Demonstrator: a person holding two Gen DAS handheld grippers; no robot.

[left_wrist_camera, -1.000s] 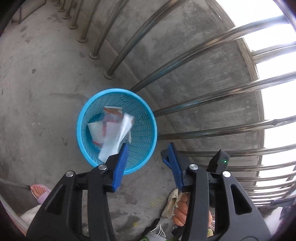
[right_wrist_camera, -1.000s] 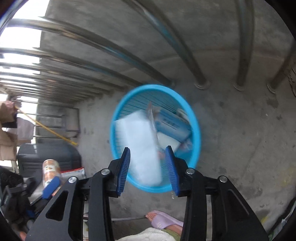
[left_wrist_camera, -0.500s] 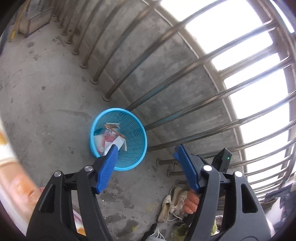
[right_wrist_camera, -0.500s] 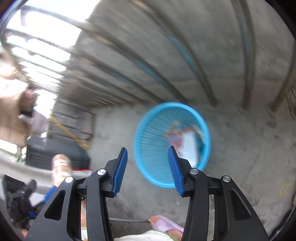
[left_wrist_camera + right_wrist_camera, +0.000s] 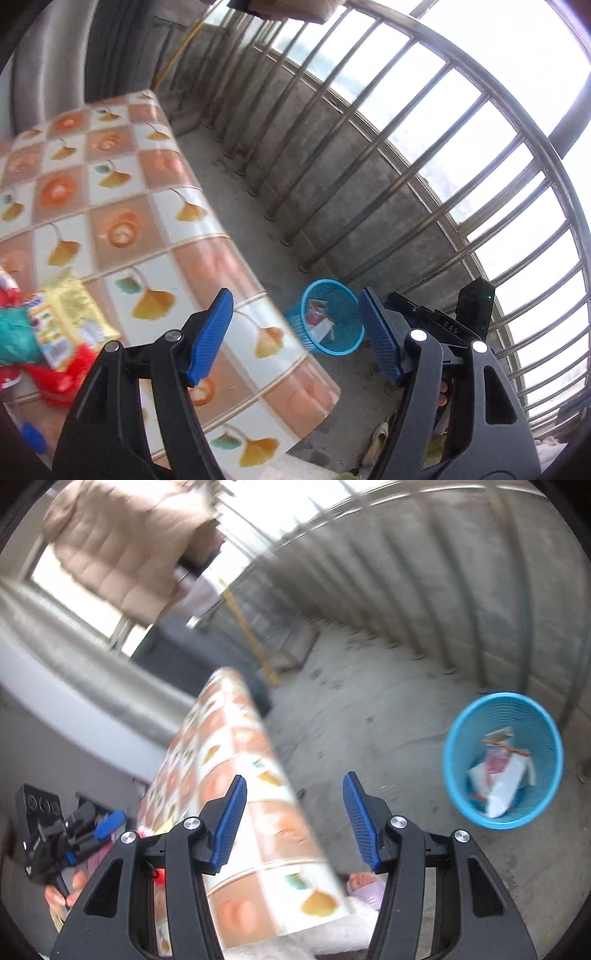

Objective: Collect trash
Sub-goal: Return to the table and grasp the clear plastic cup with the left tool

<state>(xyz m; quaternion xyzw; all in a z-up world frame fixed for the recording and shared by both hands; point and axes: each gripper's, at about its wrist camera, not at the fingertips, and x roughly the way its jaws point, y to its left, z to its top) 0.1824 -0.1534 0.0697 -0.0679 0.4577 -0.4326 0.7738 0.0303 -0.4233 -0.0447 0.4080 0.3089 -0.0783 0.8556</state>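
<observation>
— Where's the trash?
— Wrappers [image 5: 70, 325] lie on the tiled bench [image 5: 122, 206], at its left; more paper sits in the blue basket [image 5: 461, 753] on the concrete floor by the railing [image 5: 424, 155].
— And the tools?
— Left tool [image 5: 295, 332] and right tool [image 5: 293, 819] both spread, gripping nothing.

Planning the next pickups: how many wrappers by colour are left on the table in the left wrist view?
Yellow foil snack packet: 1
Red plastic wrapper: 1
Teal crumpled wrapper: 1
Total: 3, at the blurred edge of the tiled tablecloth table.
</observation>
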